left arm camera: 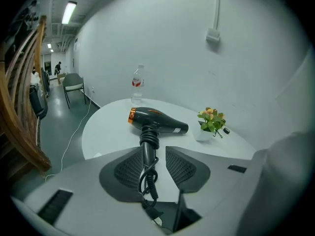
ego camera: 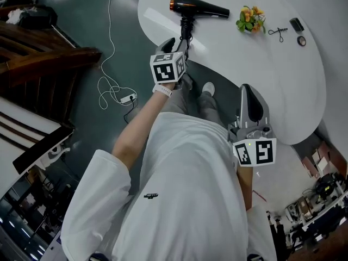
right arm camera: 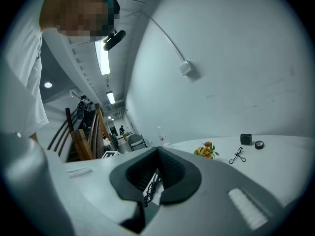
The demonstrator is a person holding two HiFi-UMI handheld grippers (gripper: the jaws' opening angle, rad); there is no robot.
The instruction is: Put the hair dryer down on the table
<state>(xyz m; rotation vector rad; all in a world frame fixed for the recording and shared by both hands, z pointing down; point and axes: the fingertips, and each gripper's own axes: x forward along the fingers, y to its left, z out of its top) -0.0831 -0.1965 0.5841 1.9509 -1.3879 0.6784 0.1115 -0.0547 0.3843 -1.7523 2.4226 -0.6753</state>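
Note:
A black hair dryer (ego camera: pixel 198 8) with an orange rear ring lies on its side on the white round table (ego camera: pixel 244 58), its handle pointing at the near edge. Its cord is wound round the handle. My left gripper (ego camera: pixel 178 41) is at that handle end. In the left gripper view the hair dryer (left arm camera: pixel 157 122) has its handle and cord between the jaws of the left gripper (left arm camera: pixel 153 149); the handle sits against the left pad, with a narrow gap at the right pad. My right gripper (ego camera: pixel 249 91) hangs lower at the table's near side, jaws together, holding nothing; the right gripper (right arm camera: pixel 157 150) shows the same.
A small potted plant (ego camera: pixel 250 19), an eyelash curler (ego camera: pixel 278 32) and two small dark items (ego camera: pixel 296 25) sit to the right on the table. A water bottle (left arm camera: pixel 137 85) stands at the far edge. A white cable with a power strip (ego camera: pixel 126 98) lies on the floor; a wooden stair rail (ego camera: pixel 32 48) is at left.

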